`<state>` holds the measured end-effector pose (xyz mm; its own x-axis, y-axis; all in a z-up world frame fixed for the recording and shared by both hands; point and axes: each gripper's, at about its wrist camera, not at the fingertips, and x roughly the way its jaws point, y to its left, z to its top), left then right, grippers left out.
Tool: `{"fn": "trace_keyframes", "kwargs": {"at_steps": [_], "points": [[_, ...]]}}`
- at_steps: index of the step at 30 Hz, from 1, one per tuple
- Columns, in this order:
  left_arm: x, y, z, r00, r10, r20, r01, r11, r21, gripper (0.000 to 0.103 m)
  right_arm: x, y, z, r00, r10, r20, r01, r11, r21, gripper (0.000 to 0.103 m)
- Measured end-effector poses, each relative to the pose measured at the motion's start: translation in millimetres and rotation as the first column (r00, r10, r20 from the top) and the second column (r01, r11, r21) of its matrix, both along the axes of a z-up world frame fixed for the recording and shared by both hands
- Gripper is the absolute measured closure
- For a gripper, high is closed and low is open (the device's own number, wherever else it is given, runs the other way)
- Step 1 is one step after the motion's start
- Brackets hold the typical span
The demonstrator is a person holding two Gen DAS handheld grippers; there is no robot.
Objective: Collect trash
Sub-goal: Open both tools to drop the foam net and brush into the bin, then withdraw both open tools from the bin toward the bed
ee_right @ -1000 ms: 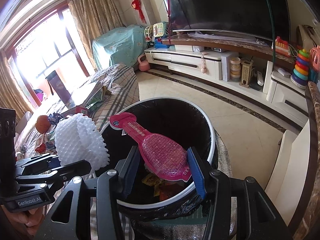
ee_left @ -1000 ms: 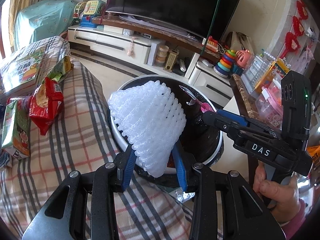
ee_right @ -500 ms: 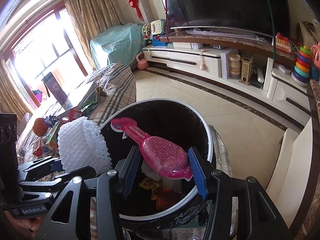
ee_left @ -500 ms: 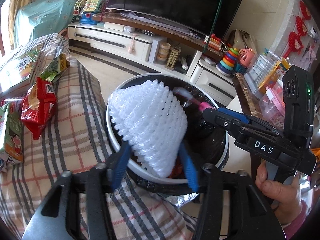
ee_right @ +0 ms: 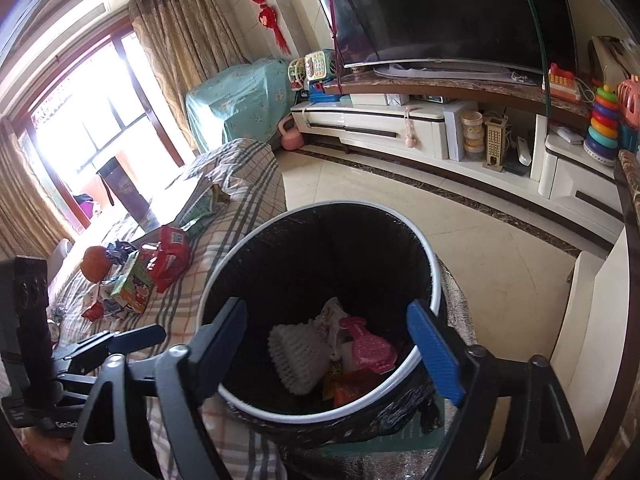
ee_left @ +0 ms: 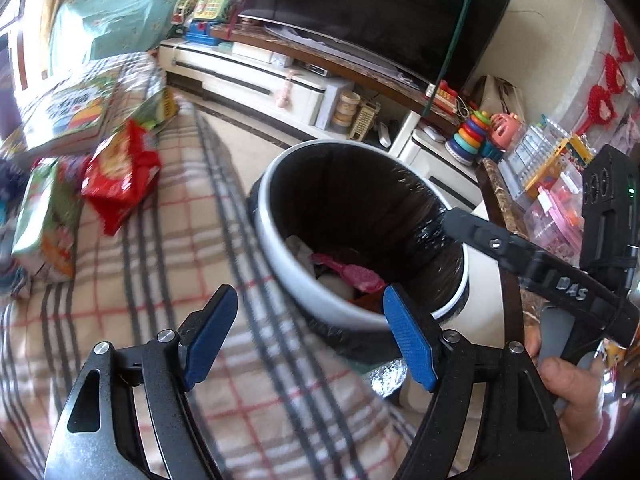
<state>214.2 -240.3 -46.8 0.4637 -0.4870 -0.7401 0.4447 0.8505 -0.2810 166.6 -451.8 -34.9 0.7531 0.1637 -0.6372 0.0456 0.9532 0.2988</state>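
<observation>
A round bin with a white rim [ee_right: 434, 264] and a black liner stands beside the plaid-covered sofa. Inside it lie a white foam fruit net [ee_right: 294, 354] and a pink plastic paddle [ee_right: 370, 348] among other wrappers; the paddle [ee_left: 352, 274] also shows in the left wrist view. My right gripper [ee_right: 332, 348] hangs over the bin mouth, its jaws opening with nothing between them. My left gripper [ee_left: 306, 338] sits at the bin's near rim [ee_left: 272, 240], jaws opening and empty. In the left wrist view the right gripper's black body [ee_left: 532, 260] crosses the bin's right side.
On the sofa's plaid cover [ee_left: 160, 264] lie a red snack bag [ee_left: 120, 172], a green drink carton [ee_left: 44, 224] and a picture book [ee_left: 68, 112]. An orange fruit [ee_right: 95, 263] sits further back. A TV unit [ee_right: 400, 128] with toys lines the far wall.
Both grippers have opened. The white foam net left the left gripper and the pink paddle left the right one; both now lie in the bin. The left gripper shifted slightly.
</observation>
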Motion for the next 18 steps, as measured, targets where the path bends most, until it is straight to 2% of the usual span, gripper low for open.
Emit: {"fn": "trace_keyframes", "kwargs": {"at_steps": [5, 12, 18], "points": [[-14.0, 34.3, -3.8, 0.996, 0.085, 0.010, -0.084, 0.996, -0.019, 0.026, -8.4, 20.6, 1.7, 1.000, 0.022, 0.018, -0.022, 1.000, 0.010, 0.006], [-27.7, 89.4, -5.3, 0.982, 0.187, 0.029, -0.187, 0.982, -0.020, 0.025, -15.6, 59.6, 1.7, 0.997, 0.076, 0.033, -0.077, 0.997, 0.032, 0.005], [-37.5, 139.2, -8.2, 0.959, 0.280, 0.046, -0.280, 0.960, -0.006, 0.024, -18.1, 99.0, -1.9, 0.990, 0.139, 0.029, -0.140, 0.989, 0.038, 0.005]]}}
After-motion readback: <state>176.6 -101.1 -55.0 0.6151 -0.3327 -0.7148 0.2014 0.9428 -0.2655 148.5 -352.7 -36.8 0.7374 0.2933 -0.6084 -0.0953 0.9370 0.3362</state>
